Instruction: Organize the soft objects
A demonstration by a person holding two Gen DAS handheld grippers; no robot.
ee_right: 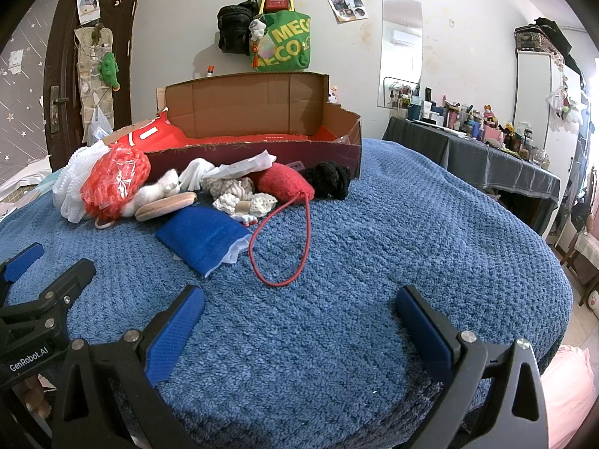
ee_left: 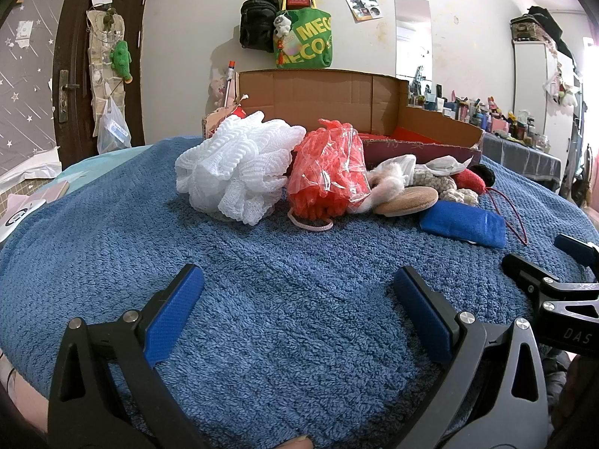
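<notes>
Blue terry towel (ee_left: pixel 262 262) covers the work surface, bedroom around it: dark door (ee_left: pixel 75 56) on the left, white wall with green tote bag (ee_left: pixel 307 37) and black bag (ee_left: pixel 258 24) hung up, narrow mirror (ee_left: pixel 411 33), cluttered dresser (ee_right: pixel 468 142) with bottles on the right.

Open cardboard box (ee_right: pixel 254 112) stands at the far edge of the towel, red lining inside, back flap up.

Soft objects heaped in front of the box, touching each other: 1 white mesh pouf (ee_left: pixel 236 164) leftmost, 1 orange-red pouf in clear plastic wrap (ee_left: pixel 329 168) just beside it, 1 tan round puff (ee_left: pixel 406 200), 1 blue sponge pad (ee_right: pixel 202 235) nearest the grippers, 1 red knit pouch (ee_right: pixel 284 183) with a long red cord loop (ee_right: pixel 299 247) trailing over the towel, 1 black knit item (ee_right: pixel 329 179) against the box wall, cream crochet pieces (ee_right: pixel 239 194), count unclear.

Bare towel lies between both grippers and the pile.

Left gripper (ee_left: pixel 295 303) spread wide, empty, low over the towel. Right gripper (ee_right: pixel 299 318) also spread wide, holding nothing, close on the left one's right side. 2 grippers, 1 box
</notes>
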